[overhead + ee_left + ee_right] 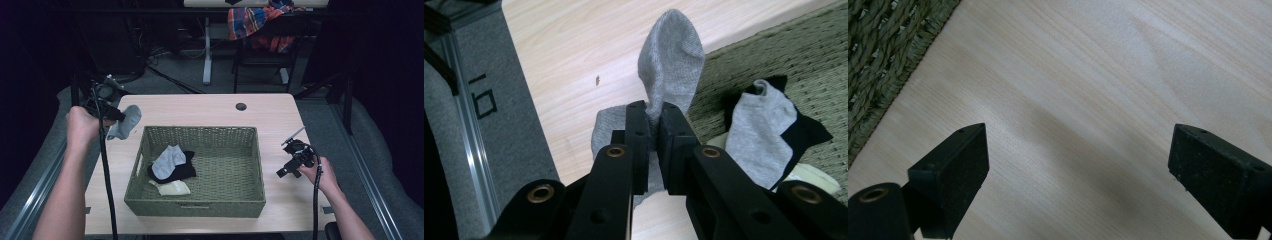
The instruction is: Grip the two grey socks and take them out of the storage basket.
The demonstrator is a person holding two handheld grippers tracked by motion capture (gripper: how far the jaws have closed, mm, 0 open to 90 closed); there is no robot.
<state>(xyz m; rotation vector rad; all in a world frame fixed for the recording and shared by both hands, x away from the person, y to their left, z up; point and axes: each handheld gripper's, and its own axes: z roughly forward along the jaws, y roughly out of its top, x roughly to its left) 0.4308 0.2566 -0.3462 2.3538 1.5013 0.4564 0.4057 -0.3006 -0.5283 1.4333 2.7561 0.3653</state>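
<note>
With three socks [172, 167] already in the basket [200, 204], I held a grey sock [126, 121] pinched tight in my left claw [118, 116] above the counter's [210, 107] left edge, right claw [283, 172] gaping empty.

My table [210, 107] is evenly lit while the room around it stays dark (soft shadows only); close jaws look blurred

Table [210, 107]: light wood-grain top, rounded corners, one dark round hole [241, 106] near its far edge. Directly on it: one olive woven basket [200, 202], rectangular, apparently with a handle slot in its left wall.
</note>
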